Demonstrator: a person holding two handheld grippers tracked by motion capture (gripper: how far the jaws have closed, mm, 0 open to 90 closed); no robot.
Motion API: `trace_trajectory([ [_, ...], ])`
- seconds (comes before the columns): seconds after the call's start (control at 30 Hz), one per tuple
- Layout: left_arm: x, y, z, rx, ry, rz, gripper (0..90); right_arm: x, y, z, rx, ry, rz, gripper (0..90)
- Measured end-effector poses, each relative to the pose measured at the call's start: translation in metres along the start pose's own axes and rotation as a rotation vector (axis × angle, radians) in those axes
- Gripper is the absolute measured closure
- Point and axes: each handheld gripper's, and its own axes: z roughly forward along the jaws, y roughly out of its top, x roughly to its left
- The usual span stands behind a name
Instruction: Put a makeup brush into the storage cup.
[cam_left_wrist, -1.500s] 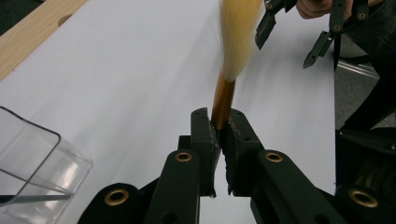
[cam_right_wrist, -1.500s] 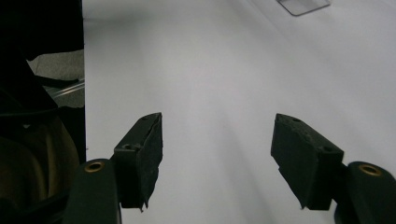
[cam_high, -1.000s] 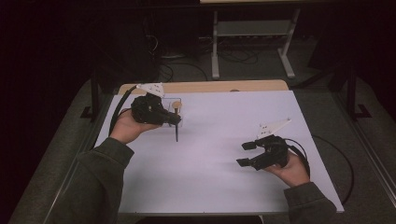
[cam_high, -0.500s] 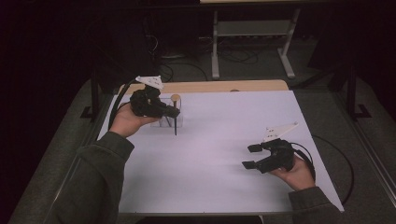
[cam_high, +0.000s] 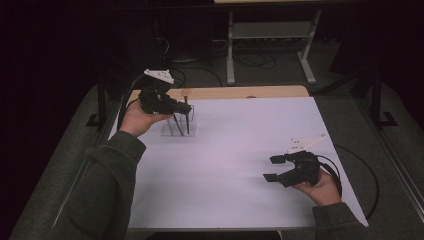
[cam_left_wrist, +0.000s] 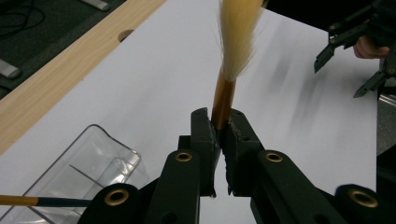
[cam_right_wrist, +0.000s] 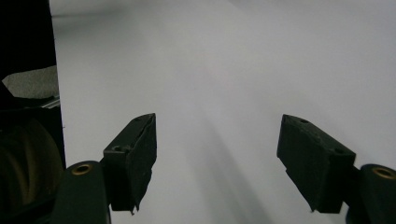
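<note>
Left gripper view: left gripper (cam_left_wrist: 219, 135) clamped on brush (cam_left_wrist: 225, 88), bristles pointing away.
Clear holder (cam_high: 178, 126) just below it near tabletop's (cam_high: 240, 150) far-left corner; right gripper (cam_high: 274, 168) gapes near right edge.

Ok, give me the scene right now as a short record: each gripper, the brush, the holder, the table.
left gripper: shut on the brush, raised over the far left of the table
brush: amber ferrule between the jaws, pale bristles pointing away from the gripper
clear holder: on the sheet under the left gripper, a second brush handle in it
right gripper: open, holding nothing, low at the near right
table: white sheet, wooden strip along the far edge
</note>
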Motion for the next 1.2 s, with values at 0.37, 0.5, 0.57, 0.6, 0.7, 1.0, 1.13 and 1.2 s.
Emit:
trace_trajectory([
  [0.37,0.015,0.006,-0.004,-0.014,0.028,-0.038,83.1,-0.004,-0.005,-0.001,-0.002,-0.016,0.012,26.3],
  [0.5,0.020,0.010,-0.004,-0.017,0.036,-0.046,83.1,-0.004,-0.006,-0.001,0.001,-0.014,0.012,26.2],
  [0.57,0.022,0.012,-0.004,-0.023,0.038,-0.052,83.1,-0.004,-0.005,-0.001,-0.001,-0.016,0.010,26.2],
  [0.6,0.023,0.013,-0.004,-0.019,0.043,-0.057,83.1,-0.004,-0.005,-0.001,-0.004,-0.018,0.012,26.1],
  [0.7,0.028,0.013,-0.004,-0.024,0.056,-0.078,83.1,-0.005,-0.005,-0.001,-0.007,-0.021,0.014,25.2],
  [1.0,0.036,0.021,-0.008,-0.049,0.077,-0.095,83.1,-0.006,-0.005,0.001,-0.004,-0.016,0.011,25.1],
  [1.13,0.039,0.028,-0.011,-0.053,0.089,-0.103,83.1,-0.006,-0.005,0.002,-0.004,-0.016,0.004,24.9],
  [1.2,0.041,0.030,-0.011,-0.053,0.095,-0.110,83.1,-0.006,-0.005,0.002,-0.003,-0.017,0.003,24.8],
])
